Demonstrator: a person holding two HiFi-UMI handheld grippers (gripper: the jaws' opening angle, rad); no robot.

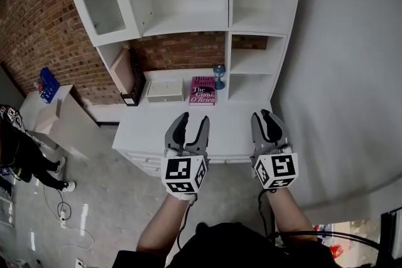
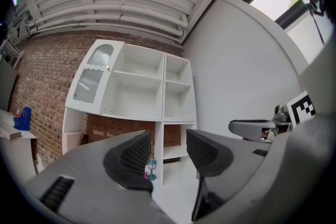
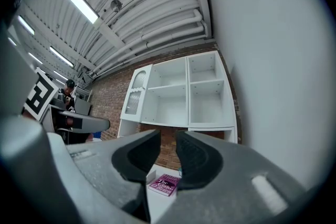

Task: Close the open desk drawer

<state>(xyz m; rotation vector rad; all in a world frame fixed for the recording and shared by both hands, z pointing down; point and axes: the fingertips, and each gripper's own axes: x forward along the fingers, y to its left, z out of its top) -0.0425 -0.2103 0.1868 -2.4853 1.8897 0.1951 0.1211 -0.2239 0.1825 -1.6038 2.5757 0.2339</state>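
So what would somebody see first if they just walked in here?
The two grey grippers with black-and-white marker cubes, left gripper and right gripper, both open and empty, held over the white desk's front edge. Next the bright pink book lying at the desk's back, below the tall white shelf unit against the red brick wall.

White desk drawer (image 1: 149, 164), apparently nearly flush

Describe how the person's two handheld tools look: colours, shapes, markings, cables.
The left tool and right tool are grey, each with two curved jaws lined with dark textured pads, a white cube bearing black square markers, and a thin dark cable. No sleeves cover the forearms.
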